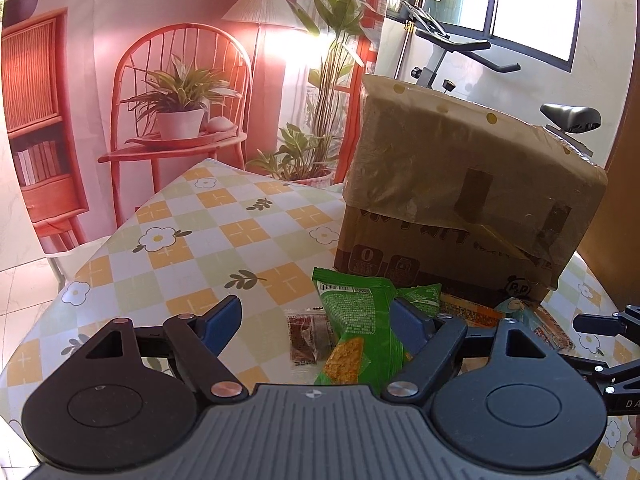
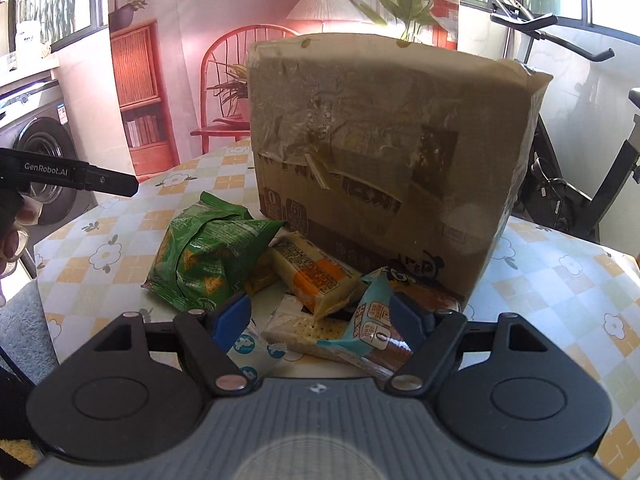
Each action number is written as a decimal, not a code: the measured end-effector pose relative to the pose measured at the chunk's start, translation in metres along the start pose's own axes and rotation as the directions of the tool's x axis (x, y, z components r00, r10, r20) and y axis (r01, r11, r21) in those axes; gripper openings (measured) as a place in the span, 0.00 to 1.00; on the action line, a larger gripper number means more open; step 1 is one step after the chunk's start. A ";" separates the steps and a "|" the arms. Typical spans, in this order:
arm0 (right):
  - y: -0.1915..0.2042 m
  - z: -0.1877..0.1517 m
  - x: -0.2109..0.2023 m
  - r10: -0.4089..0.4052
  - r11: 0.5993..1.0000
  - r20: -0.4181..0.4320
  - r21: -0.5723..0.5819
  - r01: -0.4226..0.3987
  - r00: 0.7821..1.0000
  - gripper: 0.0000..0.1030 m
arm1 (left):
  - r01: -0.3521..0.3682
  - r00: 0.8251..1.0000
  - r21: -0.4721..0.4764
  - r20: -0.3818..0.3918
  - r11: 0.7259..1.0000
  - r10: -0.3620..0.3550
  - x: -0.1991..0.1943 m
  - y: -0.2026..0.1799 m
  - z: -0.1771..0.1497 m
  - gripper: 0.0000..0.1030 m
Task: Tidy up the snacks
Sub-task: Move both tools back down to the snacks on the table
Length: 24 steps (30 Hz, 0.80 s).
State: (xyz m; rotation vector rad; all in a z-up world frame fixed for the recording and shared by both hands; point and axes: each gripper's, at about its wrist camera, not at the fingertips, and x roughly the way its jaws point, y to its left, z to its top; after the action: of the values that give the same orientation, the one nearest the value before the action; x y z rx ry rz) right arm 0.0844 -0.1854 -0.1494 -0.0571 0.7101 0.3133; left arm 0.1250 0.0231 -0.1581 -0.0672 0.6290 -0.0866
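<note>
Checked vinyl tablecloth (image 1: pixel 208 216), glossy with yellow squares and daisy prints, fills the middle of the left wrist view, its far corner ending before a printed backdrop of a red chair and potted plants. Right of centre stands a tall brown cardboard box (image 1: pixel 460 184), wrapped in wrinkled tape. At its foot lies a crinkly green foil snack bag (image 1: pixel 356 320), with a small dark clear-wrapped sweet (image 1: pixel 306 334) just to its left. The left gripper (image 1: pixel 318 322) hangs over these with its blue-padded fingers spread, grasping nothing. Bare cloth lies open on the left of the frame.

From the right wrist view, the same box (image 2: pixel 380 152) fills the centre, its right edge near the table's rim. Before it lies the snack heap: the green bag (image 2: pixel 208 256) on the left, a yellow-and-orange rectangular pack (image 2: pixel 316 276) leaning on it, a pale cracker pack (image 2: pixel 304 330) and a light-blue wrapper (image 2: pixel 372 332) lowest. The right gripper (image 2: pixel 320 320) is spread apart around the heap's near edge, clamping nothing. The left gripper's black finger (image 2: pixel 80 178) shows at the left edge.
</note>
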 end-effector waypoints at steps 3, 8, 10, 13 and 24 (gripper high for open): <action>-0.001 -0.007 0.000 -0.001 1.000 -0.016 0.003 0.001 1.000 0.76 | -0.007 1.000 0.004 -0.005 1.000 0.007 -0.001 -0.001 -0.004 0.81; -0.004 -0.019 -0.002 -0.009 1.000 -0.027 0.020 0.009 1.000 0.76 | -0.007 1.000 0.010 -0.024 1.000 0.008 0.000 -0.002 -0.006 0.79; -0.007 -0.023 -0.003 -0.008 1.000 -0.039 0.028 0.009 0.999 0.76 | -0.005 1.000 0.017 -0.028 1.000 0.006 -0.001 -0.003 -0.008 0.79; -0.010 -0.031 -0.001 0.004 1.000 -0.079 0.031 -0.002 0.997 0.76 | -0.002 0.999 0.022 -0.035 1.000 0.002 -0.002 -0.004 -0.011 0.79; -0.005 -0.055 -0.006 0.047 0.999 -0.154 -0.004 -0.048 0.987 0.76 | 0.009 0.997 0.024 -0.072 1.000 -0.008 0.002 -0.003 -0.018 0.78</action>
State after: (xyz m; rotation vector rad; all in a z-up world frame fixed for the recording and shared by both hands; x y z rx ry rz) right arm 0.0465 -0.2004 -0.1877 -0.0720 0.8640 0.3596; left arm 0.1159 0.0197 -0.1736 -0.0436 0.6998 -0.1050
